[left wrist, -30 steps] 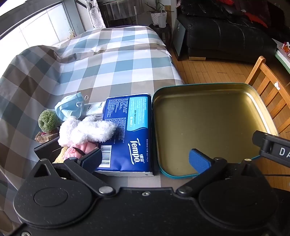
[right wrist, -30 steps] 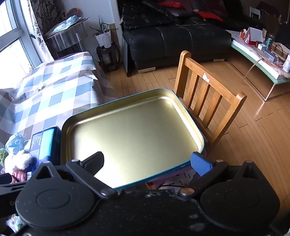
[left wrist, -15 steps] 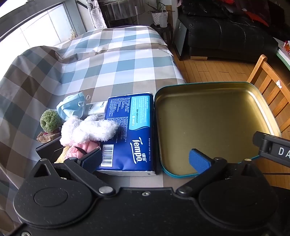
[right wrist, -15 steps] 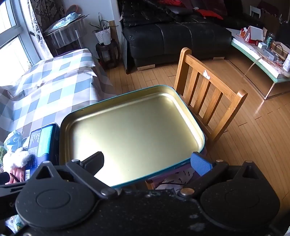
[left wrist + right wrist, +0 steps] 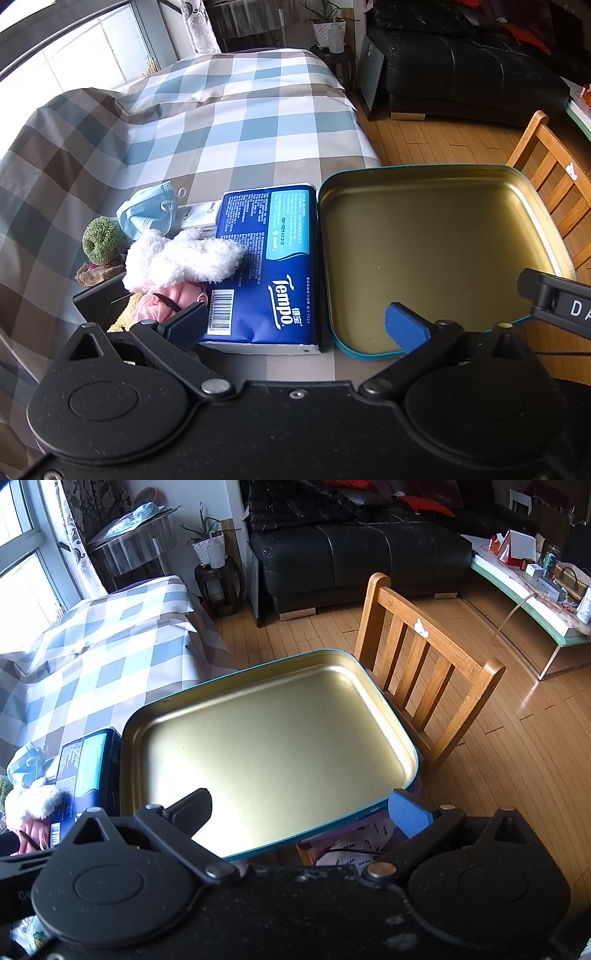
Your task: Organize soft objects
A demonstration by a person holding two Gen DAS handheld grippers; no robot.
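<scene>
Both claws spread wide: left claw (image 5: 295,325) over the tissue pack (image 5: 267,266), right claw (image 5: 301,810) over the tray (image 5: 408,734).

Supporting surface: a table under a checked cloth (image 5: 229,122) in blue, tan and white squares; the cloth hangs over the far edge and is creased at the back. Resting directly on it, right side: a shallow gold-lined tin tray (image 5: 546,236) with a teal rim. Touching the tray's left wall: a blue Tempo tissue pack (image 5: 273,258), lying flat. Left of the pack: a small white packet (image 5: 201,218), a light-blue face mask (image 5: 147,214), and a green ball-shaped ornament (image 5: 101,240) on a rock-like base. A white fluffy item (image 5: 177,260) overlaps the pack's left edge.
</scene>
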